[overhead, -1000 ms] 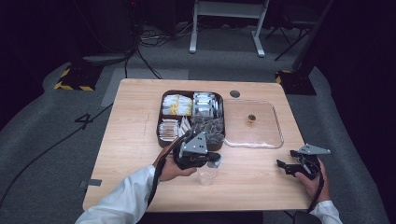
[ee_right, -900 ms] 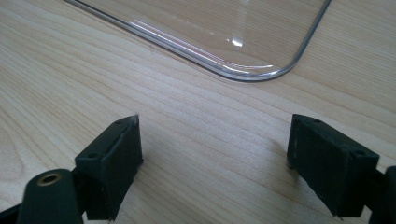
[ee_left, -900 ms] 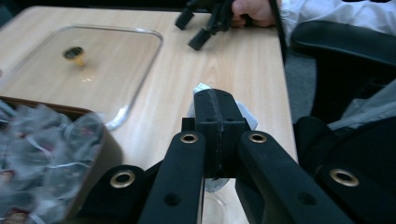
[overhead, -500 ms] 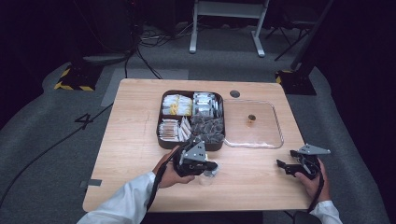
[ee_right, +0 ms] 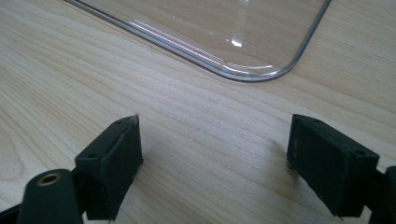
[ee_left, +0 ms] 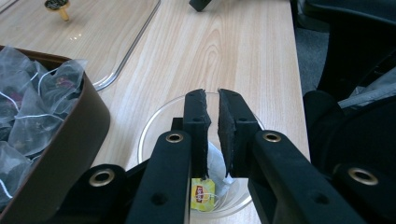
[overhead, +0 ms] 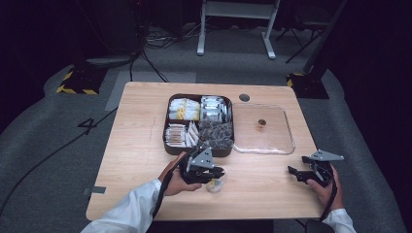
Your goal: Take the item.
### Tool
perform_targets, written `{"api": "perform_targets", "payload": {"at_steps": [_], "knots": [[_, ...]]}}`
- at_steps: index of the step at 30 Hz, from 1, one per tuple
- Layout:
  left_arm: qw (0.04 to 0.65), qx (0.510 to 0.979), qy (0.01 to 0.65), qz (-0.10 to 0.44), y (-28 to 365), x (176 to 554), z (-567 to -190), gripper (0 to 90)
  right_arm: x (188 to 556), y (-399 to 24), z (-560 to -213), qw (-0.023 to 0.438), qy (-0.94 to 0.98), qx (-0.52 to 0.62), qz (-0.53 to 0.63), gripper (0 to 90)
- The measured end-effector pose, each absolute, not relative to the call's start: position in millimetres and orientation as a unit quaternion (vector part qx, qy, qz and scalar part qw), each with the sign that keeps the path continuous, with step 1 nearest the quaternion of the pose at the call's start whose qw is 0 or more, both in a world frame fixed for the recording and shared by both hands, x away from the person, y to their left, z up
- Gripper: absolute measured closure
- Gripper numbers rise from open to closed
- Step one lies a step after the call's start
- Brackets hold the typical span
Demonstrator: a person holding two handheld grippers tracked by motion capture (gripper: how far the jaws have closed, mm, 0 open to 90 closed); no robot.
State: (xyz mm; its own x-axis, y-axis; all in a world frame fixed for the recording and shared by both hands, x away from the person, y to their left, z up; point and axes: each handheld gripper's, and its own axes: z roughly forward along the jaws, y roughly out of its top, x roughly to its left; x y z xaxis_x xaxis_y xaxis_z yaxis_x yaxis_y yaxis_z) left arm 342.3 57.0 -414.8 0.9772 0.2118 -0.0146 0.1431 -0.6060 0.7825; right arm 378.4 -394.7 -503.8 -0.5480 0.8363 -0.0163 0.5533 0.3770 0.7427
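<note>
My left gripper (ee_left: 212, 100) has just parted slightly, the tea bag (ee_left: 210, 175) below it in the glass cup (ee_left: 154, 126); drop done, withdrawal left.

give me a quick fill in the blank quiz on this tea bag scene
1. The left hand-held gripper hangs over a clear glass ____ that holds a tea bag with a yellow tag.
2. The brown box of tea bags has ____ compartments.
3. The clear lid lies on the table to the ____ of the brown box in the high view.
4. The jaws of the right hand-held gripper stand wide ____ with nothing between them.

Missing words: cup; four; right; open
</note>
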Motion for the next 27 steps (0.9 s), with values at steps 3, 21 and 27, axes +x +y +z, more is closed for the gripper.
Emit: {"api": "perform_targets", "payload": {"at_steps": [3, 21, 27], "knots": [[0.436, 0.893, 0.098, 0.041, 60, 344, -414, 78.4, 378, -395, -504, 0.200, 0.805, 0.431, 0.354, 18.2], [0.414, 0.897, 0.108, 0.117, 89, 346, -396, 58.1, 378, -395, -504, 0.200, 0.805, 0.432, 0.354, 18.2], [0.405, 0.894, 0.134, 0.137, 101, 348, -396, 45.4, 378, -395, -504, 0.200, 0.805, 0.432, 0.354, 18.2]]}}
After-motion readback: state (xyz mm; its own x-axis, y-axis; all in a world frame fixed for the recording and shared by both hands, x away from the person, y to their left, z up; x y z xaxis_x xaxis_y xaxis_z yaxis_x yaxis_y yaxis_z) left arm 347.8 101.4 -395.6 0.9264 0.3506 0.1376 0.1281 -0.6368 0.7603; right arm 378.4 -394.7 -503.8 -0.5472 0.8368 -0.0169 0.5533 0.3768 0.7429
